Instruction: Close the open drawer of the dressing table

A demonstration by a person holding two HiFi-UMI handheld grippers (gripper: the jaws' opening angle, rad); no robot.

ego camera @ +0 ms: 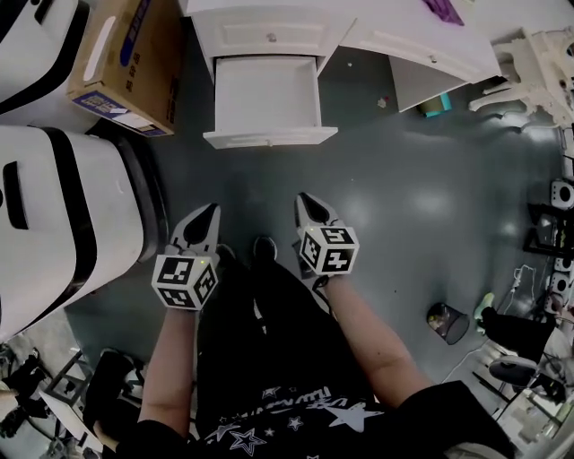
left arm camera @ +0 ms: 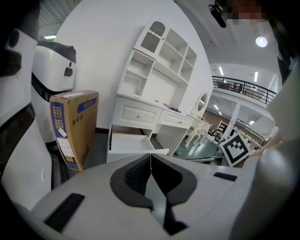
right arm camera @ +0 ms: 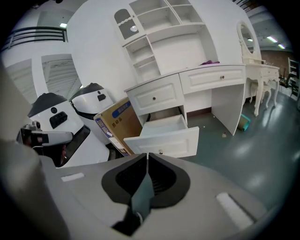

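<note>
The open drawer (ego camera: 267, 94) sticks out of the dressing table's (ego camera: 404, 27) left end straight ahead, well apart from both empty, closed-jawed tools, the right gripper (ego camera: 301, 197) slightly nearer than the left gripper (ego camera: 213, 208).

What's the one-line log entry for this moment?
drawer: open | left gripper: shut, empty, short of drawer | right gripper: shut, empty, short of drawer | contact: none
</note>
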